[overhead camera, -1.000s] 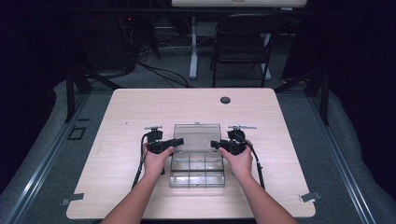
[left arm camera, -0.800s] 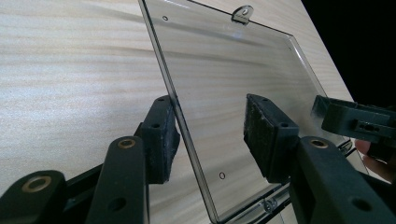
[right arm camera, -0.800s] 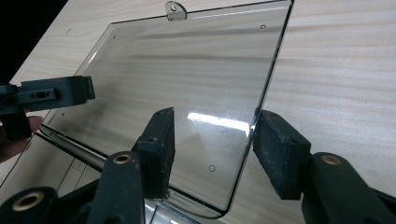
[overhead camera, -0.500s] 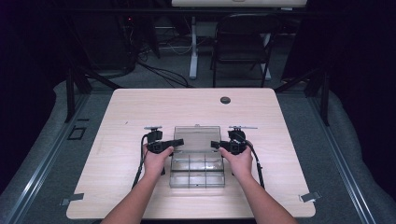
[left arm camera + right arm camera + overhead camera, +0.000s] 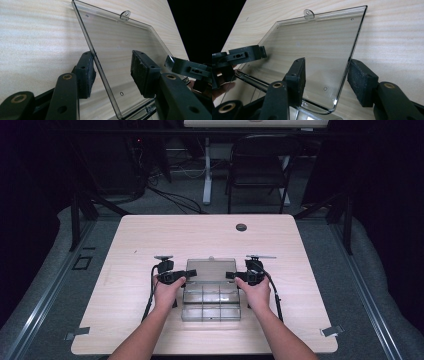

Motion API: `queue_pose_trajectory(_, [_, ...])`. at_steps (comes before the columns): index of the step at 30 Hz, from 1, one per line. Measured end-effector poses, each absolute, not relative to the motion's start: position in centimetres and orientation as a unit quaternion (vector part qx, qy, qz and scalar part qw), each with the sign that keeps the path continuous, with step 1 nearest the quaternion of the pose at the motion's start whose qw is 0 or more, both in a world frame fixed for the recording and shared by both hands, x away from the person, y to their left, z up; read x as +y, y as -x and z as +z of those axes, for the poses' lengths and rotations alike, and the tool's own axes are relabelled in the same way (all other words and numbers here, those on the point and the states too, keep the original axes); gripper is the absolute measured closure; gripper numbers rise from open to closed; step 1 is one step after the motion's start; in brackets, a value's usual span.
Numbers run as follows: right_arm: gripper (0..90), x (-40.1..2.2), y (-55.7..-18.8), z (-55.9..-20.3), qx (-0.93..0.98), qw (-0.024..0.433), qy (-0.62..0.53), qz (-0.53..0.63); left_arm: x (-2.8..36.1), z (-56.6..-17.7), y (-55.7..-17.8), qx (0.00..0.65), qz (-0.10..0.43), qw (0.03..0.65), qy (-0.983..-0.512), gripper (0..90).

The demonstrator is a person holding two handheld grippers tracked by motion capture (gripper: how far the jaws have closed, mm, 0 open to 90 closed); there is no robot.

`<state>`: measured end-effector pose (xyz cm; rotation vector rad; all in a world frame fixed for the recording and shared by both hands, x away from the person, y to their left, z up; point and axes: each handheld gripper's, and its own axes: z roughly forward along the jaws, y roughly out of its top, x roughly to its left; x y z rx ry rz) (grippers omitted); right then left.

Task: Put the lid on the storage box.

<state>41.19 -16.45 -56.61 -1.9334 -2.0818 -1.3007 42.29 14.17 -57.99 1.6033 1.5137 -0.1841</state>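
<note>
- A clear plastic compartment box (image 5: 211,301) sits on the wooden table (image 5: 135,245) near its front edge, between the 2 hands, with its lid (image 5: 210,269) raised and leaning away from the person
- The left gripper (image 5: 186,275) stands at the lid's left edge; in the left gripper view that edge (image 5: 100,67) runs between the 2 black pads (image 5: 86,73), touching or almost touching the left pad, with a clear gap to the right pad, so the jaws are partly open and not clamped
- The right gripper (image 5: 231,275) stands at the lid's right edge; in the right gripper view the edge (image 5: 348,62) lies between its pads (image 5: 362,80), just beside the right pad and well off the left one, jaws wide
- A small tab (image 5: 309,13) sticks up from the lid's far rim
- A dark round cap (image 5: 241,227) lies near the table's far edge, well apart from the box
</note>
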Motion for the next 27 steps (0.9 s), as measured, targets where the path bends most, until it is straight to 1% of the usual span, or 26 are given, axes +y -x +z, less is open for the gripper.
queue_pose_trajectory(4, [49.0,-16.54,-41.2,-56.69,-0.659,0.022,0.629,-0.411,14.2,-58.07,-42.31,0.616,-0.076,0.444,-0.646,53.5])
queue_pose_trajectory(24, [49.0,-16.51,-41.18,-56.69,-0.657,0.023,0.633,-0.41,14.15,-58.11,-42.31,0.617,-0.073,0.446,-0.644,53.6])
queue_pose_trajectory(27, [47.8,-16.51,-41.17,-56.7,-0.657,0.022,0.632,-0.41,14.17,-58.14,-42.32,0.617,-0.072,0.447,-0.644,53.3])
